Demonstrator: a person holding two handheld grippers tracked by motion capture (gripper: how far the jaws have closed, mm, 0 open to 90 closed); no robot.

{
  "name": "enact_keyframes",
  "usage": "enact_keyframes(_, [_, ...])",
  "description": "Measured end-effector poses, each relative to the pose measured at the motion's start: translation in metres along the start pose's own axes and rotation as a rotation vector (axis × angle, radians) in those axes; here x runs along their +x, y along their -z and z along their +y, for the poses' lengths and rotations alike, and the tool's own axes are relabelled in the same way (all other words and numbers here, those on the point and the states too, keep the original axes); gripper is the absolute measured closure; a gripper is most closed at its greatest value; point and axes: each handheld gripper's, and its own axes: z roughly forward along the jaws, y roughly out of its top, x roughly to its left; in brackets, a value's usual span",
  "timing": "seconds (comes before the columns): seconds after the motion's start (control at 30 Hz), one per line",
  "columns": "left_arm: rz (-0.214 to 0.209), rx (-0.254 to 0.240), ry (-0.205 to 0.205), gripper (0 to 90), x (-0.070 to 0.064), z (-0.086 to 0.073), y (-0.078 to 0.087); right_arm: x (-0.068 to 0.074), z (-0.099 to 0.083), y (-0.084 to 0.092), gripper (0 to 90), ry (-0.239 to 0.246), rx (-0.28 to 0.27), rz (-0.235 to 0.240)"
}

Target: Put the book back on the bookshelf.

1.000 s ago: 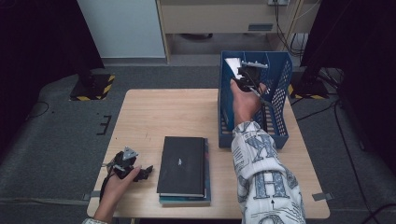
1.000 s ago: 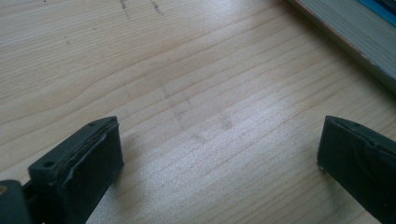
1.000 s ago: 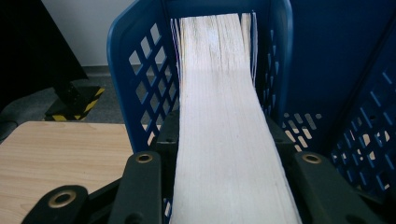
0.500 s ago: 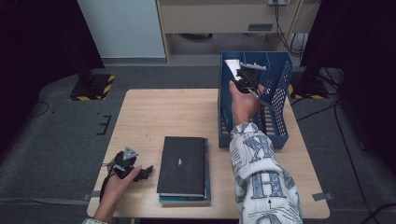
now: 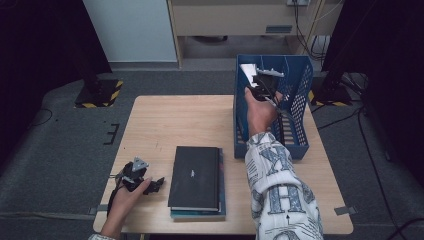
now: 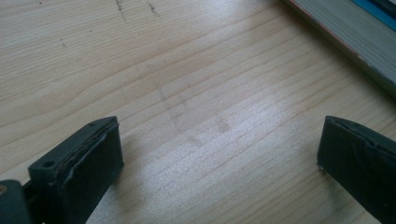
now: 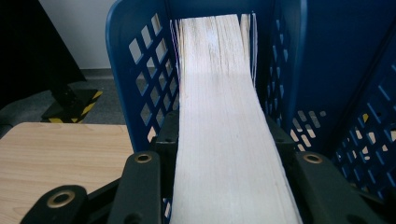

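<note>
A thick book (image 7: 229, 140), fore-edge up, its pale pages fanning slightly at the far end, stands clamped in the jaws of the right gripper (image 5: 261, 82) inside the blue rack (image 5: 300, 107) at the counter's (image 5: 175, 120) far right corner. In the right gripper view the cream page block runs from between the two black jaws up into the rack's left slot, with the perforated blue wall just beside it on the left and a divider on the right. The jaws press on both covers.

At the near left of the counter the left gripper (image 5: 142, 180) rests low on the wood, its jaws wide apart with nothing between them; bare wood grain shows in the gap. Just beside it lie two stacked books (image 5: 196, 177), a black one on top.

Compared with a second ago, the book sits in the same slot and both hands are where they were.
</note>
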Motion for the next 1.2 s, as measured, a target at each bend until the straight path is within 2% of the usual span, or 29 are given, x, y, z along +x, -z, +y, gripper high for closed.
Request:
enact_keyframes(0.17, [0.0, 0.0, 0.0, 0.0, 0.0, 0.0, 0.0, 0.0, 0.001, 0.0, 58.7, -0.01, 0.014, 0.017])
enact_keyframes(0.57, [-0.001, -0.001, -0.001, 0.0, -0.001, 0.0, 0.0, 0.004, -0.001, 0.002, 56.1, -0.013, 0.009, 0.029])
enact_keyframes(0.97, [-0.002, -0.001, -0.003, 0.0, -0.001, 0.001, -0.001, 0.006, -0.001, 0.008, 50.0, -0.054, 0.01, 0.109])
enact_keyframes(1.2, [-0.002, -0.004, -0.002, 0.0, -0.001, 0.001, -0.001, 0.004, -0.003, 0.015, 47.9, -0.051, 0.019, 0.155])
